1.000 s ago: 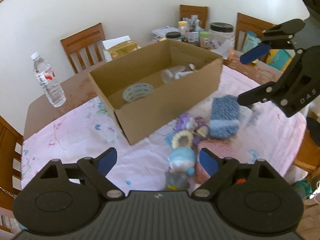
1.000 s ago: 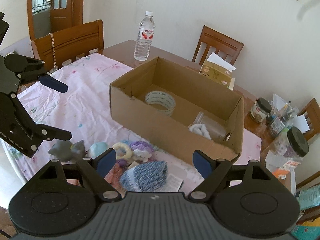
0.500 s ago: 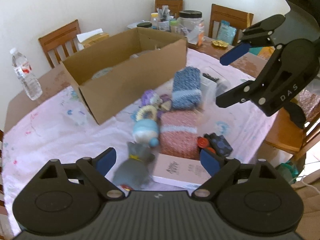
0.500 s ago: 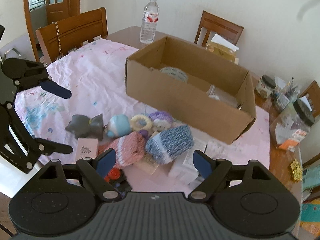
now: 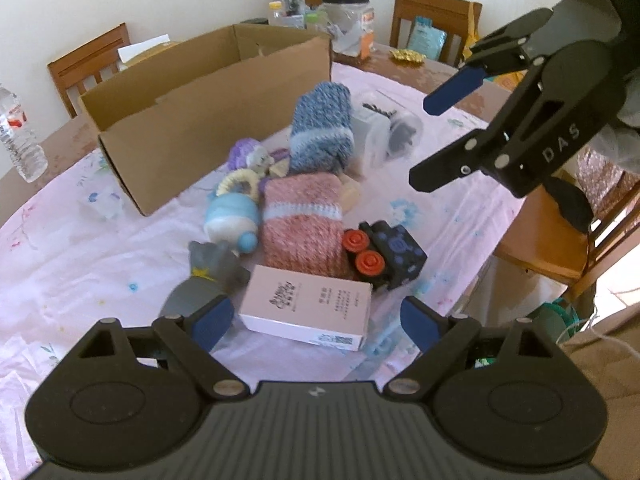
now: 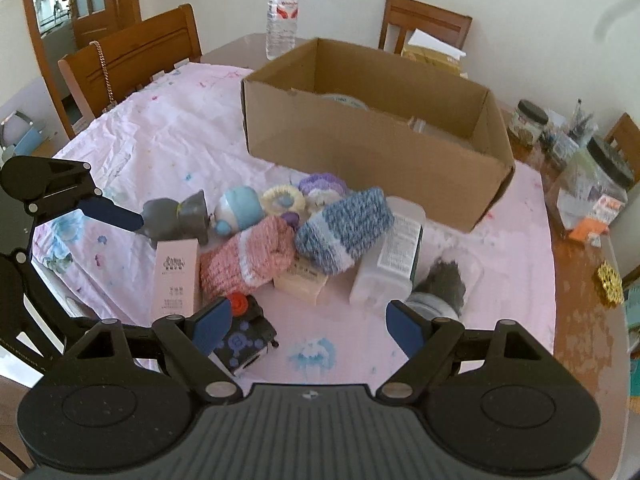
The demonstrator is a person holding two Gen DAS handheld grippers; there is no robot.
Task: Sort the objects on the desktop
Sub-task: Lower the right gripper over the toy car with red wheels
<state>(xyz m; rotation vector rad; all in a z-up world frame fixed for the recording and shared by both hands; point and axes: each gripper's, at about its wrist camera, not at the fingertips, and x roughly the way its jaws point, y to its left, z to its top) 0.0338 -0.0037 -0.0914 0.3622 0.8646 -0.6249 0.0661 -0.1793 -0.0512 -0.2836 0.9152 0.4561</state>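
Clutter now fills both views where a second ago the cardboard box sat in the middle; both grippers have come down and in toward the pile, the box has slid up and back in the frames, and its inside is now mostly hidden behind its near wall. Going left to right in the left wrist view: a water bottle [image 5: 18,136] stands at the table's far edge; the cardboard box [image 5: 208,120] sits open on the pink tablecloth [image 5: 72,264]; before it lie a grey cat toy [image 5: 208,276], a pale blue round toy [image 5: 230,220], a yellow ring [image 5: 240,182], a purple plush [image 5: 248,154], a pink carton [image 5: 306,306] lying flat, a pink knitted roll [image 5: 304,220] touching a blue knitted roll [image 5: 322,132] behind it, a black toy with red wheels [image 5: 384,254], and clear plastic containers [image 5: 386,136]. The left gripper [image 5: 316,322] hangs over the pink carton with its blue pads apart and nothing between them touching; the right gripper [image 5: 436,136] shows at the right, spread wide and empty, above the cloth beside the containers. In the right wrist view the right gripper [image 6: 306,328] frames bare cloth, its left pad just over the black toy, fingers apart.
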